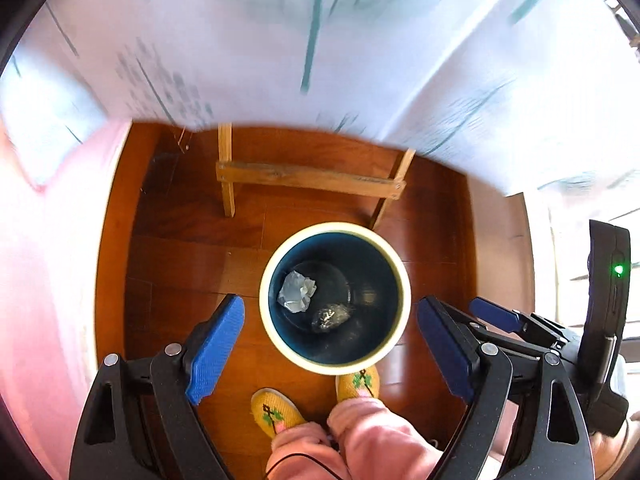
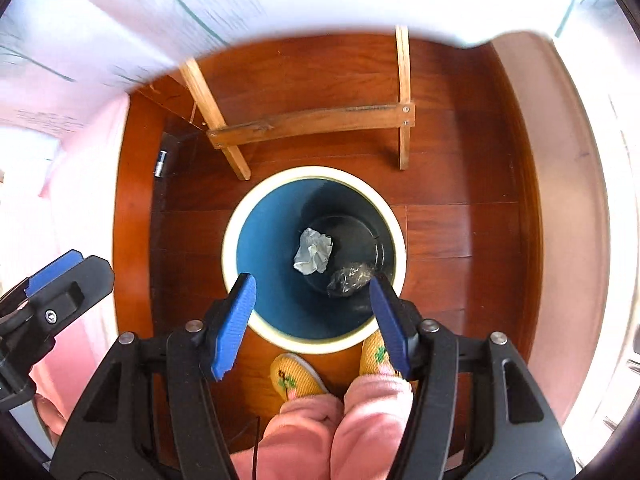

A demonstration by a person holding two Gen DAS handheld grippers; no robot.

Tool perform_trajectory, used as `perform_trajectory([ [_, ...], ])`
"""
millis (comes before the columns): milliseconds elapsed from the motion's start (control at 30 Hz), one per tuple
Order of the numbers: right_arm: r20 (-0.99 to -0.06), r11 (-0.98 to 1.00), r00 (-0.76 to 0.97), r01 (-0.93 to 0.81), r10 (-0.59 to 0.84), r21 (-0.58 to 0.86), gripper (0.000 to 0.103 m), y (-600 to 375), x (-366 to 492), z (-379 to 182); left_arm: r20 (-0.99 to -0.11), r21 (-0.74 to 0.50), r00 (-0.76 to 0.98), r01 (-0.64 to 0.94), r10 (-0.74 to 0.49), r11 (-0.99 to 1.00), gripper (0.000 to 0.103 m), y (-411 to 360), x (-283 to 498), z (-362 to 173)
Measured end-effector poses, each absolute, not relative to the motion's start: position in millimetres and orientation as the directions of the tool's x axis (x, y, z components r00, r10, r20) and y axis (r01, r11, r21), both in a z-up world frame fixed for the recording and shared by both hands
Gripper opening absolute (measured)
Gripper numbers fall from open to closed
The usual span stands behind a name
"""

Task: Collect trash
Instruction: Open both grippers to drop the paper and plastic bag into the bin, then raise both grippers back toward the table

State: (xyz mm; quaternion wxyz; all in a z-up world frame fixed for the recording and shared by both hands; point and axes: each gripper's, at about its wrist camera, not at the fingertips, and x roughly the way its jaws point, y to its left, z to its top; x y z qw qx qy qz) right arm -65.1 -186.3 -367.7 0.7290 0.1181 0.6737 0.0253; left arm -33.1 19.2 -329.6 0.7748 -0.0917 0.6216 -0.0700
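Note:
A round bin with a cream rim (image 1: 280,344) (image 2: 232,224) and dark blue inside stands on the wood floor below both grippers. In it lie a crumpled white paper ball (image 1: 297,291) (image 2: 314,256) and a dark crumpled wrapper (image 1: 332,317) (image 2: 349,279). My left gripper (image 1: 334,344) is open and empty above the bin. My right gripper (image 2: 314,316) is open and empty above the bin's near rim; it also shows at the right of the left wrist view (image 1: 496,316).
A wooden table frame (image 1: 308,178) (image 2: 312,122) stands just behind the bin, under a white cloth (image 1: 320,40). The person's yellow slippers (image 1: 276,412) (image 2: 296,376) and pink trousers are just in front of the bin. A small can (image 2: 161,163) lies on the floor at left.

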Motion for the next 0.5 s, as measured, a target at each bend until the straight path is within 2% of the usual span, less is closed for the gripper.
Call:
perform_trajectory([
  [300, -0.967, 0.969, 0.146, 0.102, 0.21, 0.226, 0.056, -180, -71, -221, -0.912, -0.244, 0.342, -0.004, -0.228, 0.97, 0.089, 40, -57, -164],
  [500, -0.942, 0.962, 0.244, 0.091, 0.23, 0.258, 0.056, -177, -75, -122, -0.866, -0.239, 0.448, 0.018, -0.221, 0.971, 0.089, 51, -71, -61],
])
